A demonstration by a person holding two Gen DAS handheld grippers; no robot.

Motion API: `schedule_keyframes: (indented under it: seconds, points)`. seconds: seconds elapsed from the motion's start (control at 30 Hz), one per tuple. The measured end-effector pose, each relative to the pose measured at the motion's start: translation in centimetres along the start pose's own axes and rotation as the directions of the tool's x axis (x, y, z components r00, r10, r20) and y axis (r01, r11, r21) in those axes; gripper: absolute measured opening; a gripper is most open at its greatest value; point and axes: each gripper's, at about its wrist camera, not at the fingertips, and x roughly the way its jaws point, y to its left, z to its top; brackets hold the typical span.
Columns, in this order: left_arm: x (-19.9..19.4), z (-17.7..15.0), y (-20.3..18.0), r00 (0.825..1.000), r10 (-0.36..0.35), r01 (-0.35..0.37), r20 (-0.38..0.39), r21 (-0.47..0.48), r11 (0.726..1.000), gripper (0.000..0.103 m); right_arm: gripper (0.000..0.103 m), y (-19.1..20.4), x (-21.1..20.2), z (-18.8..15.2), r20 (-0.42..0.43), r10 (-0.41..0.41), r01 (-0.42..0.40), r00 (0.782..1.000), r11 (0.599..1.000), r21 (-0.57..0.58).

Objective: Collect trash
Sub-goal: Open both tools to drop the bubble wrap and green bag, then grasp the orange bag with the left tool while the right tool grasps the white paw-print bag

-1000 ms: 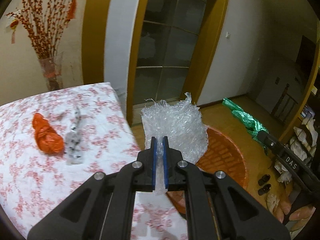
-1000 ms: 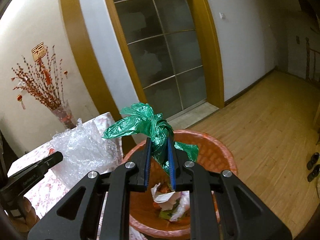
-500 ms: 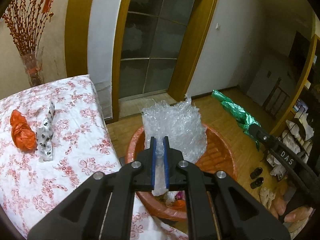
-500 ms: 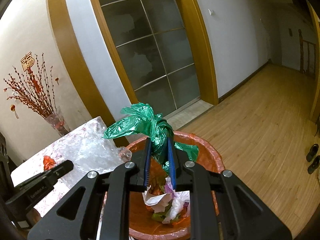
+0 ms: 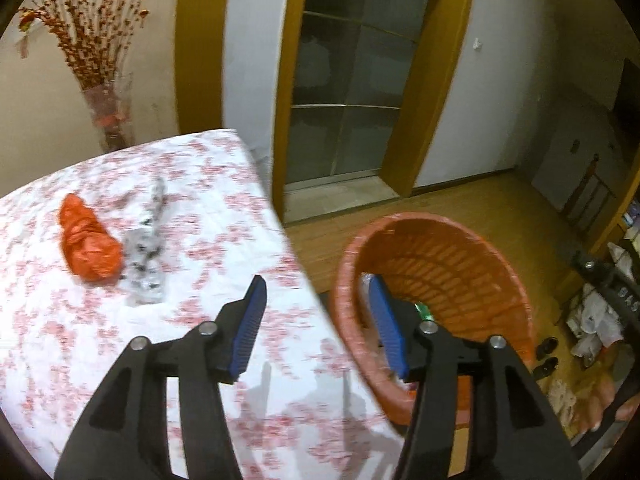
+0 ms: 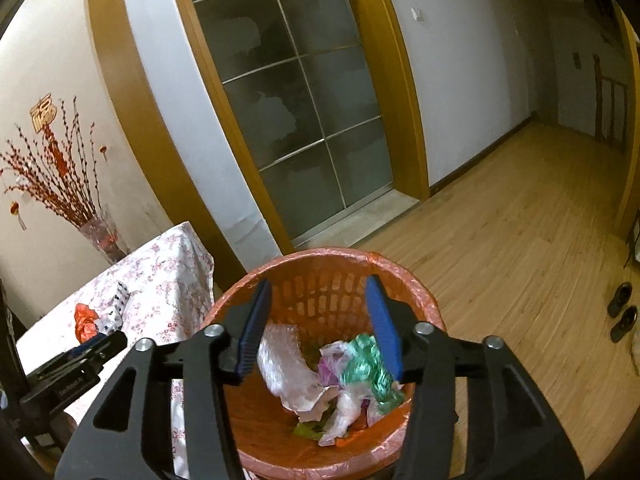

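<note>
The orange trash basket stands on the floor beside the table; it also shows in the left wrist view. Inside it lie the clear bubble wrap and the green plastic bag among other scraps. My right gripper is open and empty above the basket. My left gripper is open and empty over the table edge next to the basket. An orange crumpled bag and a white black-spotted wrapper lie on the floral tablecloth; both also show in the right wrist view, the orange bag beside the wrapper.
A vase of red branches stands at the table's far corner by the wall. A glass door with a wooden frame is behind. A pair of black shoes lies on the wooden floor at the right.
Both grippers opened. The bubble wrap dropped from my left gripper and the green bag from my right gripper into the basket. My left gripper swung left toward the table.
</note>
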Motion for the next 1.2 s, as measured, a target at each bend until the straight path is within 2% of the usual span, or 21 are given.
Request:
schedule_keyframes:
  seconds: [0.4,0.63,0.73,0.83,0.93,1.0,1.07,1.2]
  points:
    - [-0.4,-0.9,5.7,0.992,0.127,-0.128,-0.025,-0.051,0.990,0.063,0.055,2.0,0.5,-0.5,-0.023,0.014,-0.016,1.000,0.998,-0.066]
    - [-0.6,-1.0,10.1,0.979,0.200,-0.203,-0.040,-0.116,0.972,0.065,0.055,3.6,1.1,-1.1,-0.046,0.035,-0.040,0.998,0.994,-0.098]
    - [-0.8,-0.5,12.4,0.968,0.249,-0.250,-0.029,-0.148,0.957,0.070,0.067,4.4,1.4,-1.4,-0.047,0.043,-0.049,0.998,0.991,-0.122]
    - [-0.7,0.5,15.4,0.951,0.309,-0.306,-0.015,-0.201,0.931,0.073,0.068,5.5,1.9,-1.7,-0.050,0.045,-0.053,0.998,0.986,-0.156]
    - [0.0,1.8,18.6,0.941,0.336,-0.330,-0.026,-0.273,0.903,0.074,0.072,6.6,2.6,-2.1,-0.055,0.038,-0.048,0.998,0.982,-0.184]
    - [0.6,2.3,20.1,0.942,0.335,-0.328,-0.033,-0.307,0.893,0.074,0.082,7.2,3.0,-2.3,-0.050,0.029,-0.039,0.998,0.980,-0.194]
    - [1.4,3.0,21.0,0.942,0.332,-0.327,-0.042,-0.322,0.888,0.076,0.082,7.8,3.6,-2.5,-0.059,0.035,-0.046,0.998,0.978,-0.203]
    - [4.0,3.4,22.0,0.933,0.347,-0.360,-0.100,-0.306,0.881,0.077,0.082,9.1,4.8,-2.9,-0.089,0.050,-0.069,0.995,0.971,-0.228]
